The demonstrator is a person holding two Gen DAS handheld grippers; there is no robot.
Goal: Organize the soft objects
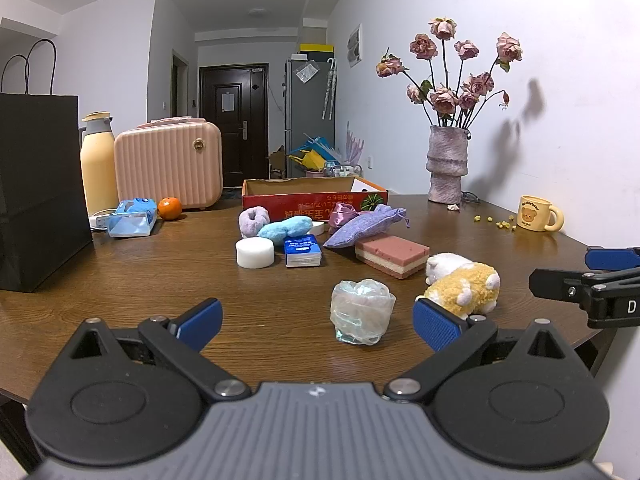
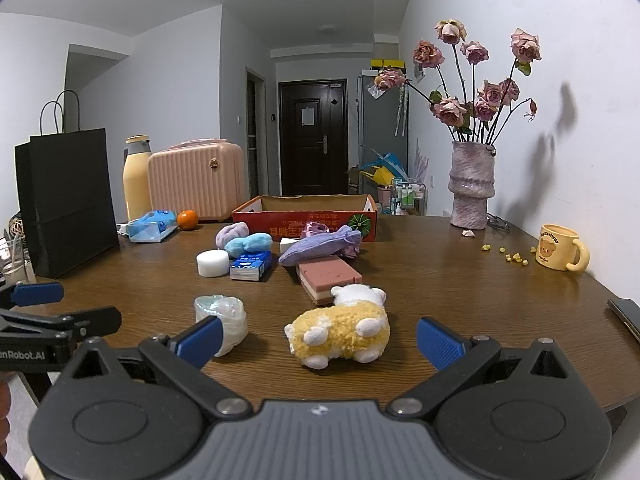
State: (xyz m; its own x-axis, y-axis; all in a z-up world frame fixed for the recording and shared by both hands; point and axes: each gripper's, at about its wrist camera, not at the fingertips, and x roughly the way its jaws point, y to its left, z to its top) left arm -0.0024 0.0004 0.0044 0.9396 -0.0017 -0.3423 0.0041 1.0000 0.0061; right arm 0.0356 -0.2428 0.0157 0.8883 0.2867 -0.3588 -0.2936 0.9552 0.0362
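You have a yellow-and-white plush toy (image 2: 340, 330), a pink-and-cream layered sponge (image 2: 326, 278), a lilac pouch (image 2: 316, 248), a red box (image 2: 306, 222), and blue finger pads (image 2: 438, 344).

Yellow-and-white plush toy (image 2: 340, 330) lies nearest on the brown wooden table (image 2: 460, 300), clear plastic-wrapped bundle (image 2: 222, 320) to its left. Pink layered sponge block (image 2: 328, 276) lies behind the toy (touching it). Red cardboard box (image 2: 304, 220) stands farthest back.
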